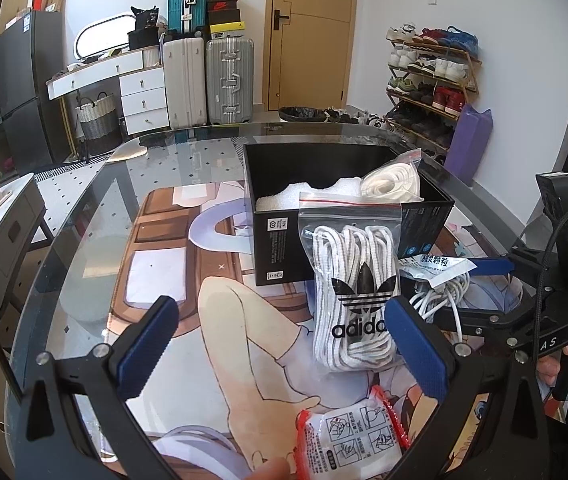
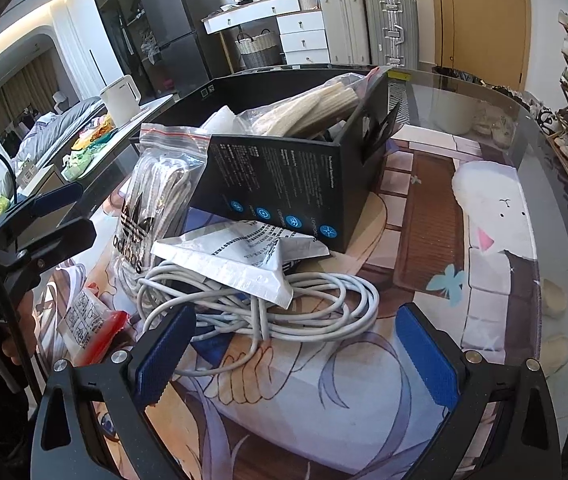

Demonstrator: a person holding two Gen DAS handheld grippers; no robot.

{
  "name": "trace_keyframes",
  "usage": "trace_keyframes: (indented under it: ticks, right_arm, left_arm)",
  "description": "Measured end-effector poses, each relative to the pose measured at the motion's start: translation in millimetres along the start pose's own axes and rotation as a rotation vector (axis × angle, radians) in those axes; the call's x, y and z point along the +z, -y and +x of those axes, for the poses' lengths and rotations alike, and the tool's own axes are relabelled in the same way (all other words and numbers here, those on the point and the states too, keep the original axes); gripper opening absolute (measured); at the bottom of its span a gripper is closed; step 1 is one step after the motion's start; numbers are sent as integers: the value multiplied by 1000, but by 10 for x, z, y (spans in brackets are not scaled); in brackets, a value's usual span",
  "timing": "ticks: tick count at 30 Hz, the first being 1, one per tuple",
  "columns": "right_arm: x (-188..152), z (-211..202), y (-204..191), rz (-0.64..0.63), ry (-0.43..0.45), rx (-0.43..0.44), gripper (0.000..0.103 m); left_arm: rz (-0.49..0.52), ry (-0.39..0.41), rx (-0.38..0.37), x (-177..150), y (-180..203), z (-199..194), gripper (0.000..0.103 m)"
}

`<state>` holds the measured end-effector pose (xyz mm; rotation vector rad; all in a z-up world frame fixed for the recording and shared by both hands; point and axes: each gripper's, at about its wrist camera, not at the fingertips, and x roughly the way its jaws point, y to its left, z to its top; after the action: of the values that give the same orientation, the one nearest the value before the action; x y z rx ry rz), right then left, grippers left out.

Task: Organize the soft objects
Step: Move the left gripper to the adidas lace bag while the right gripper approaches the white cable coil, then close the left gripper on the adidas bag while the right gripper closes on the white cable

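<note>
Mid-sort: clear zip bag of white laces (image 1: 354,280) propped against black cardboard box (image 1: 284,240), left gripper (image 1: 279,344) and right gripper (image 2: 296,354) agape, empty; next, needed closing on bag

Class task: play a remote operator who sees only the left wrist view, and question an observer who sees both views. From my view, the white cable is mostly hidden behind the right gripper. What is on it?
Observer: A white printed sachet lies on top of the coiled white cable.
Operator: Does the sachet touch the black box?
Observer: Its far edge sits against the black box, at the wall's base.
Operator: Is the right gripper closed on anything?
Observer: No. The right gripper is open, with the cable's near loops between its fingers.
</note>
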<state>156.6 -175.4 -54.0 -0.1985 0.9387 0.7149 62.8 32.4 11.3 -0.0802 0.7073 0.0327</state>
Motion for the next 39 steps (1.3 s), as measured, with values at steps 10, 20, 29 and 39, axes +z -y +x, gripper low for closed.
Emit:
trace_keyframes:
  ticks: [10, 20, 29, 39]
  right_arm:
    - [42, 65, -24, -11, 1, -26, 102]
    - [81, 112, -113, -23, 15, -15, 91]
    - [29, 60, -83, -32, 18, -2, 85]
    - [-42, -84, 9, -29, 33, 33, 84]
  left_arm:
    - [9, -1, -1, -11, 13, 2, 103]
    - [19, -6, -3, -23, 23, 13, 103]
    - [20, -8, -3, -22, 33, 9, 103]
    - [21, -9, -3, -22, 35, 8, 103]
